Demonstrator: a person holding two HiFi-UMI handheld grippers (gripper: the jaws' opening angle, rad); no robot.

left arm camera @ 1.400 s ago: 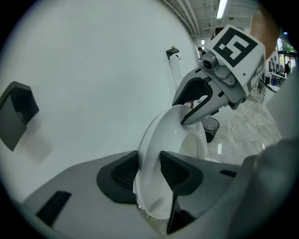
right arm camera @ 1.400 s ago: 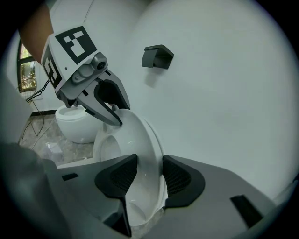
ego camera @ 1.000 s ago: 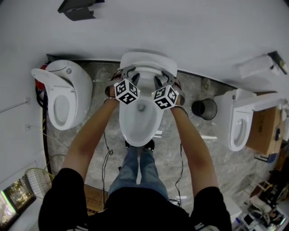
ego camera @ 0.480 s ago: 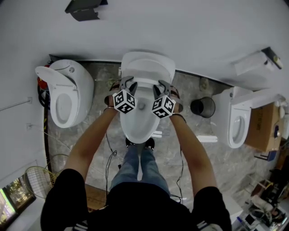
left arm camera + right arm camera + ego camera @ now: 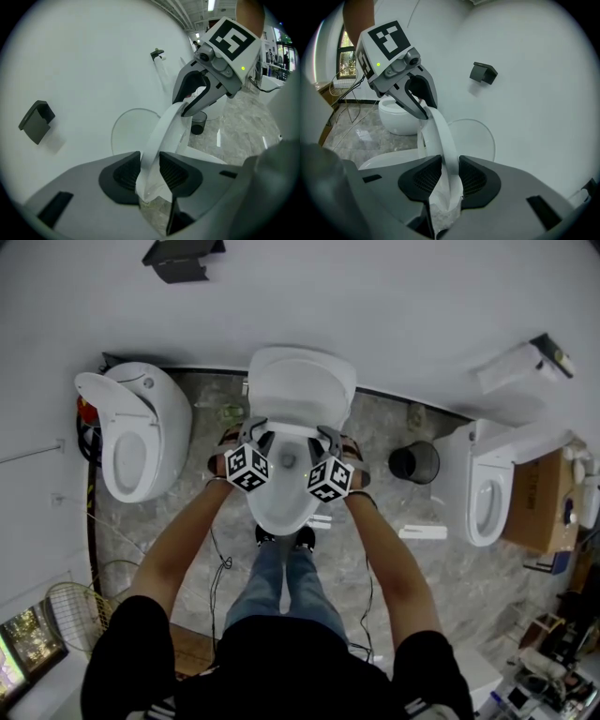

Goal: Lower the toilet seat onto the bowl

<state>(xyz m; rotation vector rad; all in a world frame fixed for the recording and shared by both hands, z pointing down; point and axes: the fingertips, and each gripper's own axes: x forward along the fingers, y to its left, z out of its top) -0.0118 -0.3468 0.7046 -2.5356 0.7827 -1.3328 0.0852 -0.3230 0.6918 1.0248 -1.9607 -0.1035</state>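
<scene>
Nearest, the person's legs in blue jeans (image 5: 281,582) are standing at the front tip of the smooth, glossy white bowl (image 5: 281,507), which is sitting on a grey veined marble floor (image 5: 394,521). Bare forearms are reaching forward on either side of it.

The left claw (image 5: 261,435) is gripping the left limb of the toilet seat (image 5: 161,129), its dark ribbed pads (image 5: 123,172) pressing on both faces of the thin, curved white plastic band. The right claw (image 5: 330,439) is clamping the right limb in the same way; its jaws have just been closing, with the seat between them. The seat is hanging tilted above the bowl's rim, between the bowl and the rounded lid (image 5: 300,381), which is leaning upright against the plain white wall (image 5: 375,296).

Farther off, a rounded toilet (image 5: 131,432) is standing at the left and another toilet (image 5: 478,493) at the right, with a black cylindrical bin (image 5: 412,462) between the right one and the bowl. A small black bracket (image 5: 183,259) is jutting from the wall.
</scene>
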